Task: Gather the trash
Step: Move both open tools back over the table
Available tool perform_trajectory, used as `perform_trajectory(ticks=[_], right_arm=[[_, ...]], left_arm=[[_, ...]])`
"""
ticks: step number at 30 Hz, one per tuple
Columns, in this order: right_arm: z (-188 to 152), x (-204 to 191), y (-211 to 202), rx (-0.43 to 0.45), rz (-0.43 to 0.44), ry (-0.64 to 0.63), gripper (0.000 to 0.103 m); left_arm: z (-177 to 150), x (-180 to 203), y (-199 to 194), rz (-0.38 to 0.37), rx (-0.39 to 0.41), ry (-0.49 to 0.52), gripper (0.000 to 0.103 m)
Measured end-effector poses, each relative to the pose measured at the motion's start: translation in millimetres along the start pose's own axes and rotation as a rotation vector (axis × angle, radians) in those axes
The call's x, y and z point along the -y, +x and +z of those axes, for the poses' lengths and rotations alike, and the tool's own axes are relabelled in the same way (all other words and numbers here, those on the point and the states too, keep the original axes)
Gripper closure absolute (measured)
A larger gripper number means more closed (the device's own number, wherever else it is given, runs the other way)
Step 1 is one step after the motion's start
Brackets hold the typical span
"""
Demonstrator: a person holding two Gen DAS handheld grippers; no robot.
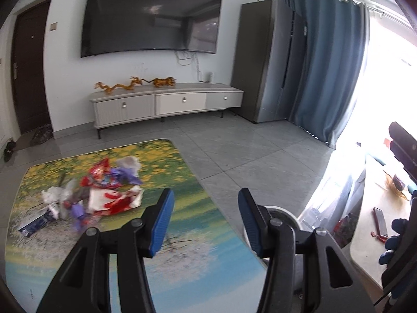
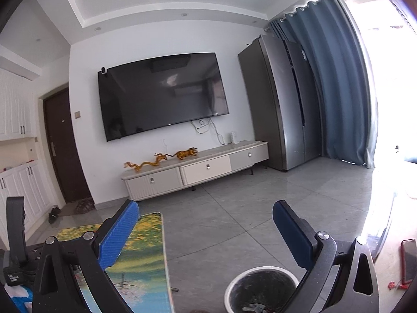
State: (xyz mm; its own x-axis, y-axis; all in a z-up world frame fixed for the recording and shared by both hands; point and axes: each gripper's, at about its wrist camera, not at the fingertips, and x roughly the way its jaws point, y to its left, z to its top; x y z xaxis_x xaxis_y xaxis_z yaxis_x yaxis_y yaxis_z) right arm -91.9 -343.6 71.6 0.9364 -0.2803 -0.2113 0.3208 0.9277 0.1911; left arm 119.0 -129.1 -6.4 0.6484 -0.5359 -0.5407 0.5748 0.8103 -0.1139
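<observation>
— Printed tabletop (image 1: pixel 182 221) under the left gripper (image 1: pixel 206 206)?
— Yes. Heap of wrappers (image 1: pixel 104 193) ahead and left of its spread, empty jaws, well apart from them.
— And the right gripper (image 2: pixel 206 224)?
— Spread wide too, pinching nothing. White bin (image 2: pixel 260 287) just below, near the right finger. TV (image 2: pixel 161 96) and cabinet (image 2: pixel 195 172) far beyond.

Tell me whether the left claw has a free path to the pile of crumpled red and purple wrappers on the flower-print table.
Probably yes. The left claw is open and empty, and the crumpled wrapper pile lies ahead to its left on the flower-print table, with only bare tabletop between them.
</observation>
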Motion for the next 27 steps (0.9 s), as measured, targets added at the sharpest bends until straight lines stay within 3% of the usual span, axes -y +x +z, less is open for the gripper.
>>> perform_trajectory(ticks=[4,14,20,27], right_arm=[[-3.3,-19.1,13.6,-0.060,0.083,0.003,0.000],[-27.6,-78.6,61.3,-0.226,0.170,-0.092,0.000],[-51.1,-102.3,103.5,-0.341,0.261,-0.092,0.000],[-84.5,-128.0,165.1,-0.490,0.352,-0.074,0.000]], left_arm=[[-15.0,-41.3,-3.7,0.051,-0.013,-0.036,0.052],[-73.0,-148.8,14.1,0.166,-0.129,-0.133,0.052],[-91.4,-187.3,31.7,0.138,-0.182,-0.187,0.052],[-96.0,-194.2,59.4,0.094,-0.227,-0.191,0.052]])
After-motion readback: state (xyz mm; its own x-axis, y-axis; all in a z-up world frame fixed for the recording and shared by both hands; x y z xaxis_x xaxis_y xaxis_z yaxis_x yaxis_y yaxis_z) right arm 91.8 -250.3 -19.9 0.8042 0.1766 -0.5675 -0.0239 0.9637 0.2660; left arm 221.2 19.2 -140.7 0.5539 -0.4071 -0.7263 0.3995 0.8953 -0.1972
